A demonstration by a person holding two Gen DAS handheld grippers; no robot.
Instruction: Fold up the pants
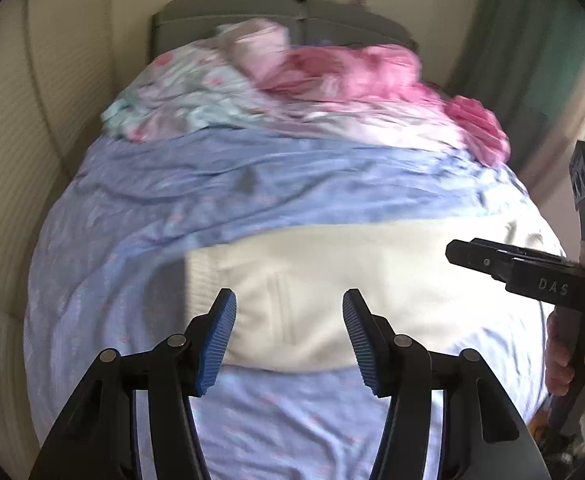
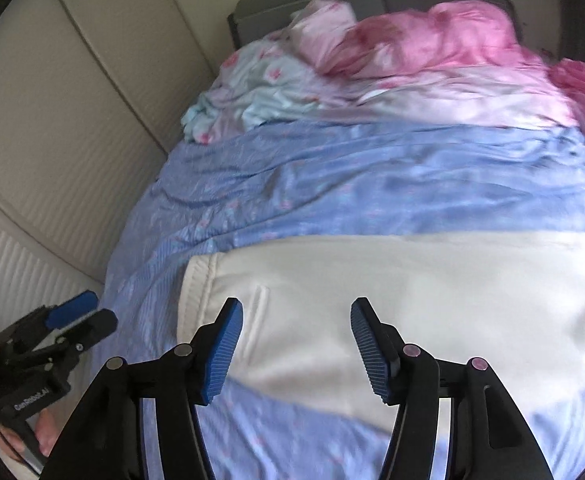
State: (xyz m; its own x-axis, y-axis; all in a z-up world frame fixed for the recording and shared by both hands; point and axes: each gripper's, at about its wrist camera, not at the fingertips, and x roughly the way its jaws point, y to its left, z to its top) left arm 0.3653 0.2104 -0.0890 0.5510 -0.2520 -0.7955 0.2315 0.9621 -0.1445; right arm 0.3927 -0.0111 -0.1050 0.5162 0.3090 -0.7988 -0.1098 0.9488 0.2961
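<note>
Cream-white pants [image 1: 332,280] lie flat across the blue bedsheet [image 1: 212,184], waistband to the left; they also show in the right wrist view [image 2: 412,300]. My left gripper [image 1: 289,304] is open and empty, hovering above the waistband end of the pants. My right gripper [image 2: 296,314] is open and empty above the pants near a pocket seam [image 2: 258,312]. The right gripper shows from the side in the left wrist view [image 1: 458,250]; the left gripper shows at the left edge of the right wrist view [image 2: 88,312].
A pile of pink and pale floral bedding [image 1: 332,80] lies at the far end of the bed, against a grey headboard [image 1: 252,12]. A cream padded wall [image 1: 12,160] runs along the left side. A green curtain [image 1: 532,60] hangs at the right.
</note>
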